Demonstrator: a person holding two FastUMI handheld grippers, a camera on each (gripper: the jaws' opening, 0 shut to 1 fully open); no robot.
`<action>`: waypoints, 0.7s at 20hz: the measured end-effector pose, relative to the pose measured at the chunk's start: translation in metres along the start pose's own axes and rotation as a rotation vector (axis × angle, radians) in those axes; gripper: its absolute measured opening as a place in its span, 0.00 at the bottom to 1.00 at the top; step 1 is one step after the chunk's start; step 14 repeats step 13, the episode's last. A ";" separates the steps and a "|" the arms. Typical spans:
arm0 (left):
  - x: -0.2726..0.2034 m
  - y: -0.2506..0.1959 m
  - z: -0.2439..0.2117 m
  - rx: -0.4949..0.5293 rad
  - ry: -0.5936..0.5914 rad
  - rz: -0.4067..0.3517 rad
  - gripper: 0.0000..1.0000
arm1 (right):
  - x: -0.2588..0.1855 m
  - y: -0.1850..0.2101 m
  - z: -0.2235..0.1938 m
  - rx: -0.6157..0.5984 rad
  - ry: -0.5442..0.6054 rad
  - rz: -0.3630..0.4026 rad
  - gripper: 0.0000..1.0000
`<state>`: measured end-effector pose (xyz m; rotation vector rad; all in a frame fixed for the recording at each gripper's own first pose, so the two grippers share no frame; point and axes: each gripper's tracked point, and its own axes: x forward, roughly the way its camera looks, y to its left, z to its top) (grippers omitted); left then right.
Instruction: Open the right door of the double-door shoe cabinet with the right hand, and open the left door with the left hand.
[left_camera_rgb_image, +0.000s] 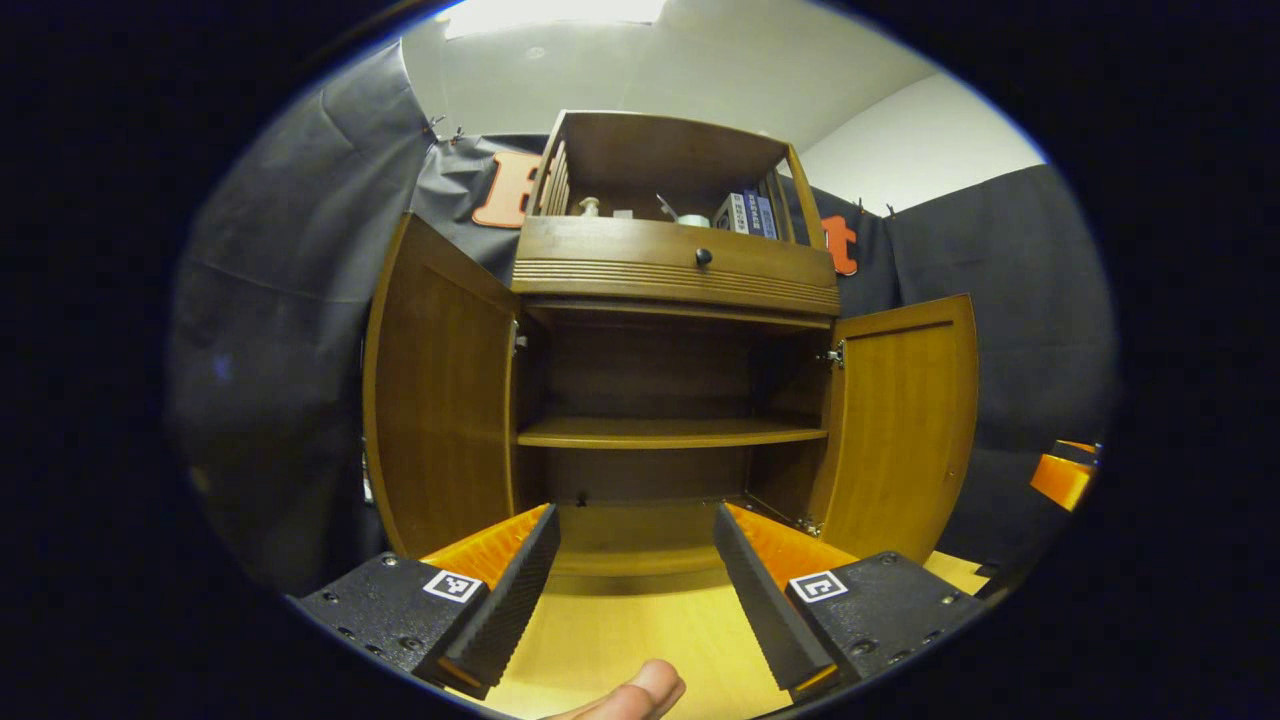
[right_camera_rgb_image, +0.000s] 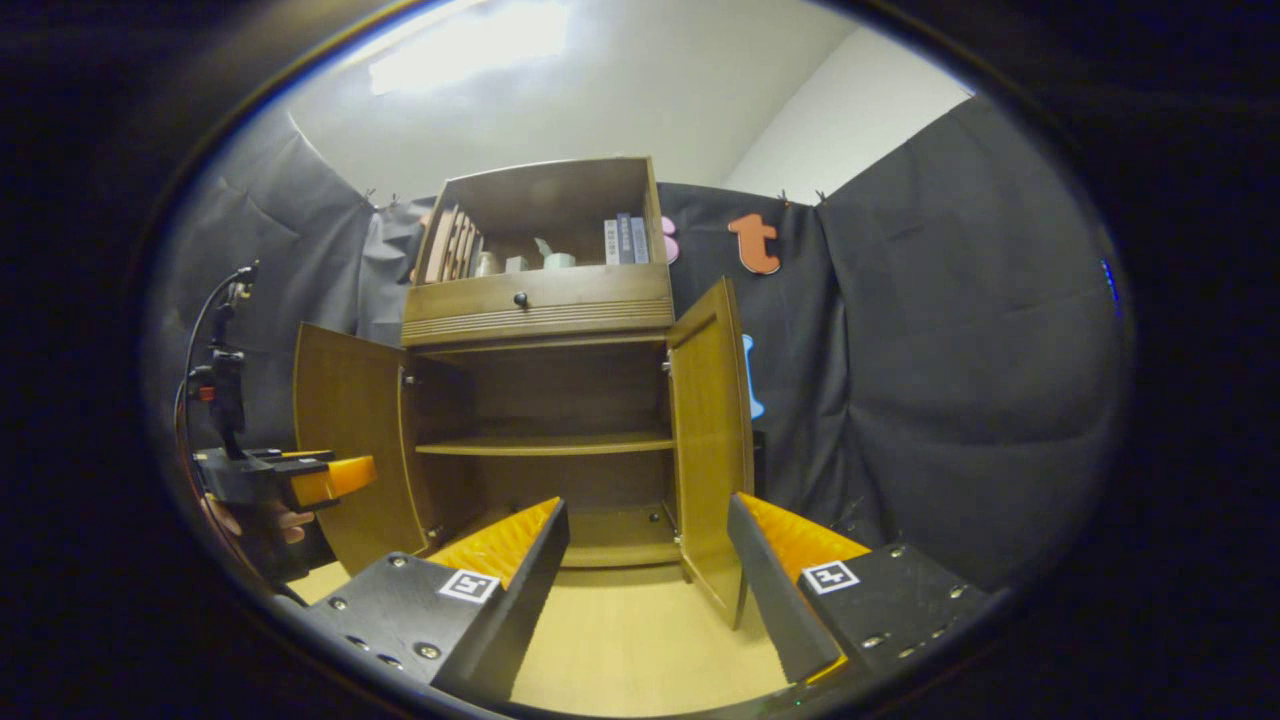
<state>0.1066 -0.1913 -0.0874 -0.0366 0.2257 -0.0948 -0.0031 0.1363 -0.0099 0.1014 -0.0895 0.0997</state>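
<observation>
Wooden floor (left_camera_rgb_image: 640, 640) lay before shoe cabinet (left_camera_rgb_image: 670, 270), standing against booth wall. Left door (left_camera_rgb_image: 440, 400) and right door (left_camera_rgb_image: 905, 420) both stood swung wide. Left gripper (left_camera_rgb_image: 635, 585) fingers spread, empty. Right gripper (right_camera_rgb_image: 650, 580) fingers spread, empty, near right door's edge.

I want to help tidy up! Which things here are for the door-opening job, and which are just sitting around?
For the job:
left door, swung open
right door, swung open
left gripper, open
right gripper, open

Just sitting around:
books in the top compartment
drawer knob
middle shelf, bare
</observation>
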 end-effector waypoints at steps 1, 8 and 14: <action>0.001 -0.010 -0.004 0.001 0.008 -0.009 0.93 | 0.001 0.002 -0.003 0.016 0.004 0.004 0.94; -0.001 -0.057 -0.021 0.016 0.017 -0.038 0.92 | 0.003 0.012 -0.010 0.095 0.021 0.043 0.94; -0.004 -0.060 -0.019 0.058 0.005 -0.023 0.92 | 0.001 0.017 -0.008 0.034 0.022 0.076 0.94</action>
